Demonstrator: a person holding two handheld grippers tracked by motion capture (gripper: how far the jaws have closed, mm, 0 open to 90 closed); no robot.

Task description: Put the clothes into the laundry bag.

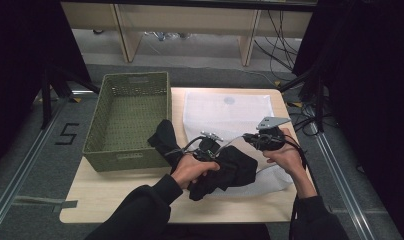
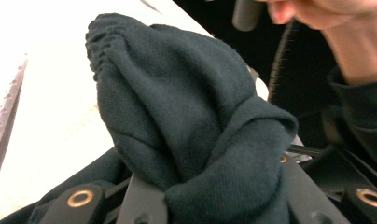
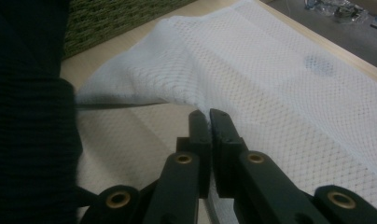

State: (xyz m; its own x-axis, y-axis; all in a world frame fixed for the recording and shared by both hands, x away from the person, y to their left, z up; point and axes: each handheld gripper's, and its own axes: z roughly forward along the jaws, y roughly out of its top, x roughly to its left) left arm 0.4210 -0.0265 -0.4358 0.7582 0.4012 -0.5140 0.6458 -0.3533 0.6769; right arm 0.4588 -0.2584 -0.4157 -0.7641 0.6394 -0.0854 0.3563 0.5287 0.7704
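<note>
High view: my left gripper (image 1: 210,145) sits low over the near half of the table (image 1: 120,195), buried in a dark garment (image 1: 230,167); garment bunches mid-table on the near end of a white mesh bag (image 1: 225,112), one end trailing toward the green basket (image 1: 127,120) on the left edge; my right gripper (image 1: 262,140) is just right of it, near the right edge, over the bag.

Left gripper view: my jaws are clamped on the dark garment (image 2: 191,121); cloth wraps over both of them and rises in a knotted lump; pale table behind; other hand (image 2: 350,32) top right.

Right gripper view: my jaws are together, pinching the raised edge of the mesh bag (image 3: 270,93); garment (image 3: 28,130) at left; basket (image 3: 112,18) beyond.
</note>
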